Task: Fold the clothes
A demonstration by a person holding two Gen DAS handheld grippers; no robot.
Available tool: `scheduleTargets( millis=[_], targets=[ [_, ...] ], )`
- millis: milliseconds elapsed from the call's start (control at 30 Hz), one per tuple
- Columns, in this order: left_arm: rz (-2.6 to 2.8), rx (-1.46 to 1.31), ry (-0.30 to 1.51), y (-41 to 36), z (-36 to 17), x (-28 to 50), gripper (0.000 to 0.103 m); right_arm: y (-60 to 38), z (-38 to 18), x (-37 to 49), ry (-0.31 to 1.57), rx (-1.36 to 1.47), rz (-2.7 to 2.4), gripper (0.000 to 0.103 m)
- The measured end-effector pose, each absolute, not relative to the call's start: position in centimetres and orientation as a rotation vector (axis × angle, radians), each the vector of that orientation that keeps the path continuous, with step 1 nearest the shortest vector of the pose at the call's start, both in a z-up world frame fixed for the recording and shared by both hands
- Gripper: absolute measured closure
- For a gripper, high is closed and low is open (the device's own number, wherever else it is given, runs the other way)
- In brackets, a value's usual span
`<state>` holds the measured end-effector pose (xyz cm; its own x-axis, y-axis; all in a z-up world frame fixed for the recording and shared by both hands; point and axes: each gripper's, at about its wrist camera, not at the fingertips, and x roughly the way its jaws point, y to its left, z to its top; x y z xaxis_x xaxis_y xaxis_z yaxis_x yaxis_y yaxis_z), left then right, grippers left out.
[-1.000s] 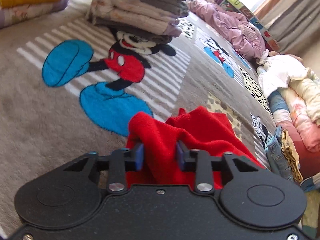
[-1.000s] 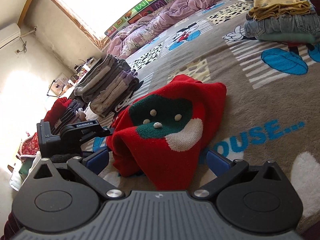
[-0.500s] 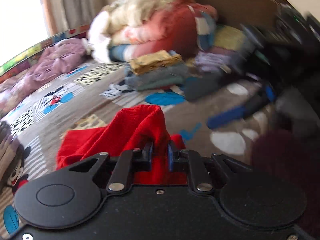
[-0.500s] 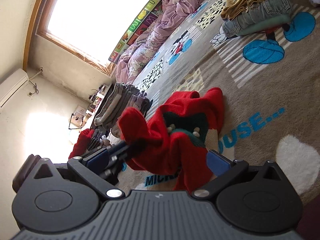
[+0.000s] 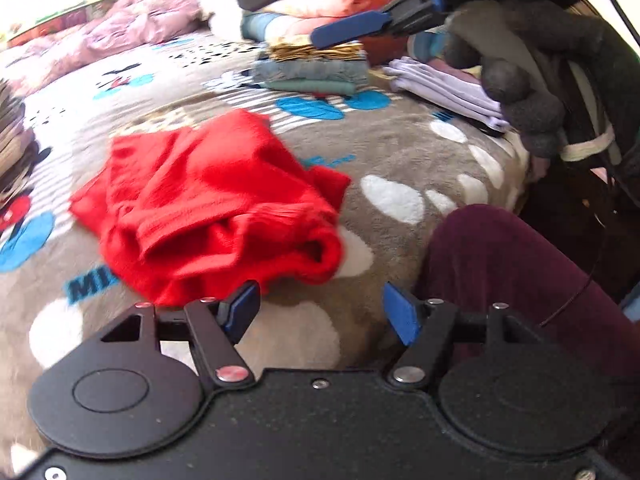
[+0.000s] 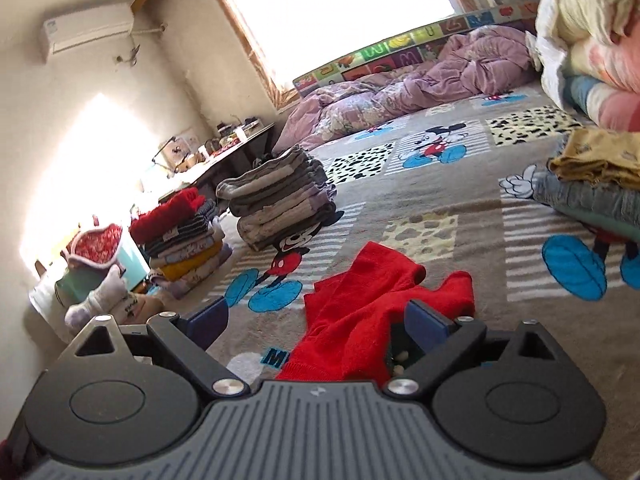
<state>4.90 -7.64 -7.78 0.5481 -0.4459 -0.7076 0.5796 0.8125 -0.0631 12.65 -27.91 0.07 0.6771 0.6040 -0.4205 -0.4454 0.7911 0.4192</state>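
The red sweater (image 5: 208, 208) lies crumpled on the grey cartoon-print blanket (image 5: 392, 148), free of both grippers. My left gripper (image 5: 322, 312) is open just in front of the sweater's near edge, nothing between its blue fingers. In the right wrist view the sweater (image 6: 360, 320) sits low between the wide-apart fingers of my open right gripper (image 6: 318, 320); a bit of its green front shows beside the right finger. A gloved hand (image 5: 520, 80) holds that right gripper above the bed, and one of its blue fingers (image 5: 352, 32) shows in the left wrist view.
Folded stacks stand around: a grey pile (image 6: 280, 208), a colourful pile (image 6: 180, 232), jeans and yellow cloth (image 5: 316, 68), lilac cloth (image 5: 448, 88). A purple duvet (image 6: 420, 88) lies by the window. A leg in maroon trousers (image 5: 520, 280) is at the bed's edge.
My left gripper, shut on the sweater half a second ago, has opened and let it drop flat onto the blanket. Both views swung; the right gripper stays open over the sweater.
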Motion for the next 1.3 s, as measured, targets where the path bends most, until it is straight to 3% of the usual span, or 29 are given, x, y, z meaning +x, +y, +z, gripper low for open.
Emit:
scheduleTargets(
  millis=[300,400,633,667,700,733,767,933,1100,1300],
  targets=[
    [-0.247,-0.084,0.863,-0.9,-9.0,6.3,0.026,-17.1,0.3,15.8,0.705,-0.132,0.719,0.016],
    [-0.205,-0.107,0.879,0.7,-9.8,6.1,0.023,-13.6,-1.3,16.7,0.771,-0.233,0.745,0.025],
    [-0.219,-0.227,0.913,2.5,-10.8,6.7,0.021,-8.4,-7.0,18.4,0.901,-0.466,0.726,0.027],
    [-0.221,-0.244,0.918,2.8,-10.9,6.8,0.021,-8.3,-7.5,18.7,0.909,-0.489,0.716,0.029],
    [-0.223,-0.262,0.922,3.1,-11.1,6.9,0.021,-8.2,-8.1,19.0,0.916,-0.512,0.706,0.041],
    [-0.225,-0.279,0.927,3.3,-11.2,6.9,0.021,-8.1,-8.6,19.3,0.923,-0.535,0.696,0.059],
    [-0.229,-0.297,0.927,3.6,-11.2,7.0,0.021,-8.1,-9.1,19.6,0.93,-0.554,0.687,0.065],
    [-0.241,-0.347,0.927,4.2,-11.4,7.1,0.02,-13.1,-6.6,20.8,0.9,-0.303,0.679,0.084],
    [-0.241,-0.315,0.933,3.5,-11.5,7.3,0.02,-22.0,-3.9,21.3,0.817,0.001,0.538,0.089],
    [-0.231,-0.303,0.937,3.3,-11.5,7.4,0.02,-32.5,-5.2,20.3,0.795,0.264,0.323,0.092]
  ],
)
